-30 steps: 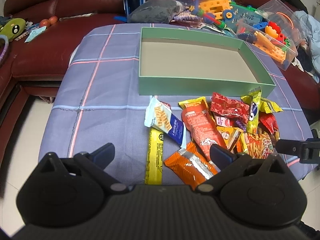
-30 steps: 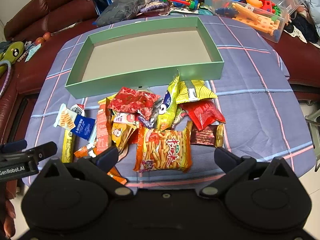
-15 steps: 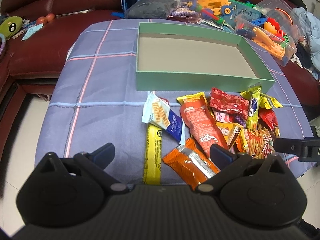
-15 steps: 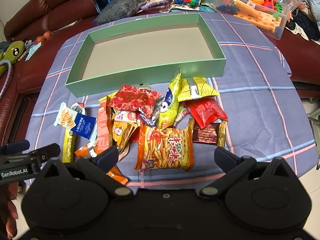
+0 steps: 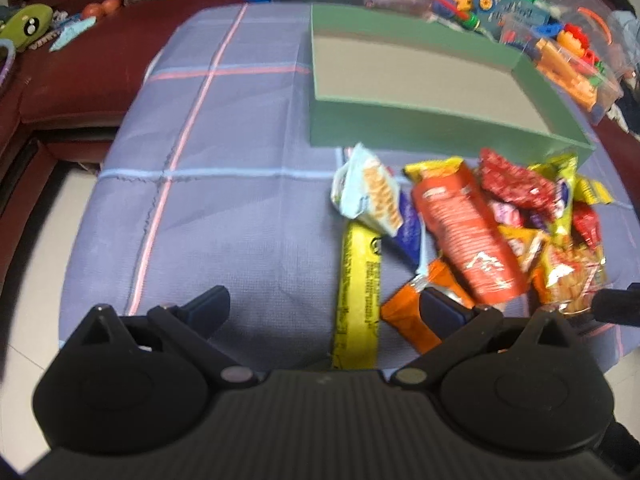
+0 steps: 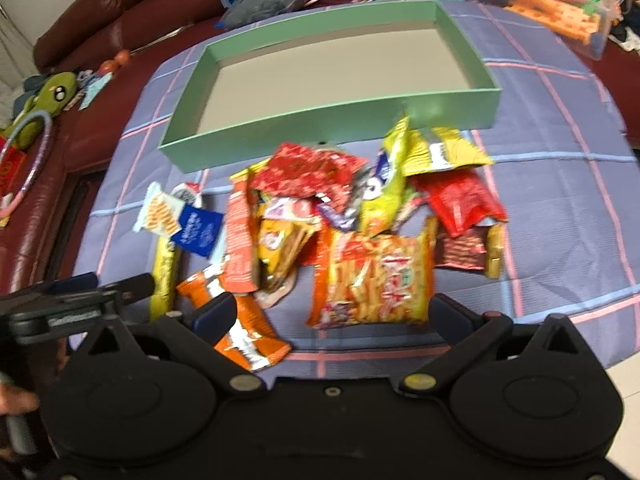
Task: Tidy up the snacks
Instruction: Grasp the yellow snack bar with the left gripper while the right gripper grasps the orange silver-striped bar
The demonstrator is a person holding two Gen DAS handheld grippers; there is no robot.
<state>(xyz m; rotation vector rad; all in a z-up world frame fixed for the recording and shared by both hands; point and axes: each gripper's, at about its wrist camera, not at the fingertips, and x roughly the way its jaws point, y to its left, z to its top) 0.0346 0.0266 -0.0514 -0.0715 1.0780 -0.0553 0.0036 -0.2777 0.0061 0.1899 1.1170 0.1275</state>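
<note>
Crinkly foil packets [image 6: 372,276], rectangular box [image 6: 332,120]

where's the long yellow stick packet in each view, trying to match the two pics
Left wrist: the long yellow stick packet lies lengthwise just right of centre, low in the picture, its near end by the camera housing.
Right wrist: it sits at the pile's left edge, lower left, partly under the white and blue cracker packet.
Shared landmark: the green box, behind the pile in both.
</note>
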